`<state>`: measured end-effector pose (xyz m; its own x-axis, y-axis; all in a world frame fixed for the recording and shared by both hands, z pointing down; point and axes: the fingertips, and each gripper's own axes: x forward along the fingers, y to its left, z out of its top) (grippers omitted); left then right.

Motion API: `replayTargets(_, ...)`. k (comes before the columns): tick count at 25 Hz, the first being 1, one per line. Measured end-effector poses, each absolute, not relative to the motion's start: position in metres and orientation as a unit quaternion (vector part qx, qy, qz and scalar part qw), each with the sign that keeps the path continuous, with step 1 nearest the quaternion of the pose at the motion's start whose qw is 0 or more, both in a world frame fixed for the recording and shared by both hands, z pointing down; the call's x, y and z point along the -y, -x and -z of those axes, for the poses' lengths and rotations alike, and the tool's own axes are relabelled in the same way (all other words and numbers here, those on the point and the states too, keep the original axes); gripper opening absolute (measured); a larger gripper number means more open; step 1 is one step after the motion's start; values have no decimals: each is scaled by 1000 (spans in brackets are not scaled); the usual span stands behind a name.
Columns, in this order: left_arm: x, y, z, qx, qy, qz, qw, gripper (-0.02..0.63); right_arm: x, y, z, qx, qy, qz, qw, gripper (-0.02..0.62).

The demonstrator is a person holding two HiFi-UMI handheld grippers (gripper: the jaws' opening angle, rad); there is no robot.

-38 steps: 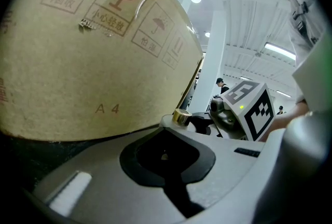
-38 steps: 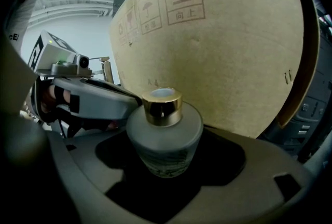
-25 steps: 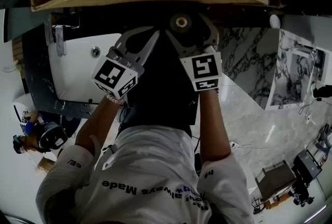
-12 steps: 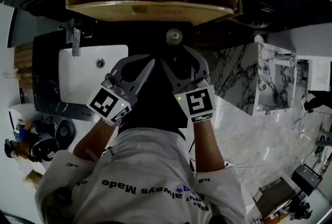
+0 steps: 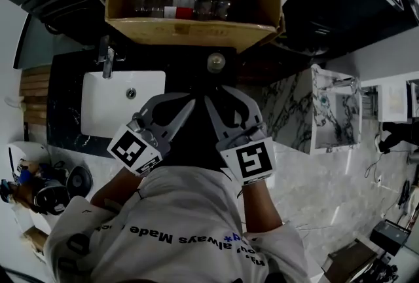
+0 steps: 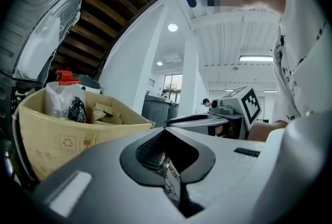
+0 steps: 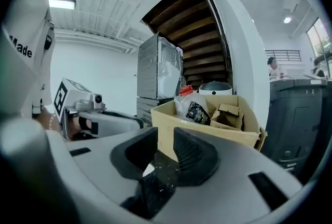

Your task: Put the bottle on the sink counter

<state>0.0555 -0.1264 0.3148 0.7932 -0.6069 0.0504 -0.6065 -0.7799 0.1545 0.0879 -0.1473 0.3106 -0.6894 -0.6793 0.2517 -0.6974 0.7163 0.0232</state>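
Note:
A bottle [image 5: 216, 62] stands upright on the dark sink counter [image 5: 65, 101], seen from above as a round pale top, just right of the white basin [image 5: 118, 105]. My right gripper [image 5: 216, 99] sits a short way back from it, not touching. In the right gripper view the right gripper [image 7: 165, 142] has its jaws closing, with a narrow gap and nothing between them. My left gripper [image 5: 186, 103] hovers beside it over the counter. In the left gripper view the left gripper [image 6: 163, 137] is shut and empty.
A cardboard box [image 5: 190, 29] holding several bottles [image 5: 177, 3] stands just behind the bottle. It also fills the middle of both gripper views, as the box [image 6: 67, 135] and the box [image 7: 207, 129]. A tap [image 5: 106, 56] rises at the basin's back. Marble panels [image 5: 334, 111] lie to the right.
The right gripper had the bottle top between wide jaws a second ago; now both grippers have drawn back toward me and the bottle stands alone. The right jaws have narrowed.

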Motion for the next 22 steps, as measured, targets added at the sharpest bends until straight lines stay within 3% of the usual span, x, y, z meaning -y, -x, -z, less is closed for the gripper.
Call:
replayTargets(10, 85, -63, -266, 295, -954, 14, 56, 3, 100, -93, -253, 919, -387, -22, 76, 55)
replayTargets(22, 47, -68, -241, 287, -957, 24, 32, 3, 57, -88, -234, 927, -366, -16, 77, 28)
